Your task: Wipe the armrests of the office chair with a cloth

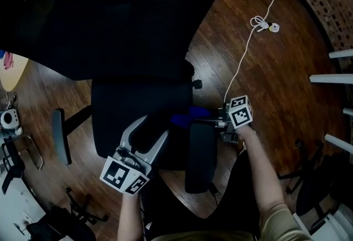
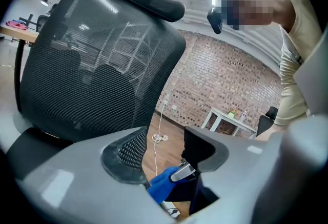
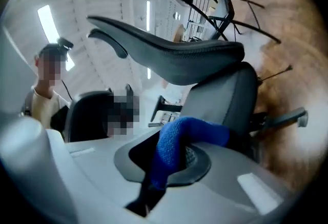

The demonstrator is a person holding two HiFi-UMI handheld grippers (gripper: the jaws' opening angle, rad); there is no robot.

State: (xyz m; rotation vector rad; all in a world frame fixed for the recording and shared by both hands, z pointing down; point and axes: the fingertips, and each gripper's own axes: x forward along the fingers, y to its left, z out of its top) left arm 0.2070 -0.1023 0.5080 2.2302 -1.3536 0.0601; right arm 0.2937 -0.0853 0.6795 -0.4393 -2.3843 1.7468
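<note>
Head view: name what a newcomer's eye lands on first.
The black office chair fills the middle, mesh back at the top. Against it the blue cloth stands out, pinched in the right gripper by the far end of an armrest. A white cable trails over the wood floor, upper right.

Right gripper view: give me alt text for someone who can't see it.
A blue cloth is pinched in the grey jaws of the right gripper, its free end flopping to the right. Behind it a dark office chair appears tipped sideways, with a person in a light top at left and wooden floor at right.
</note>
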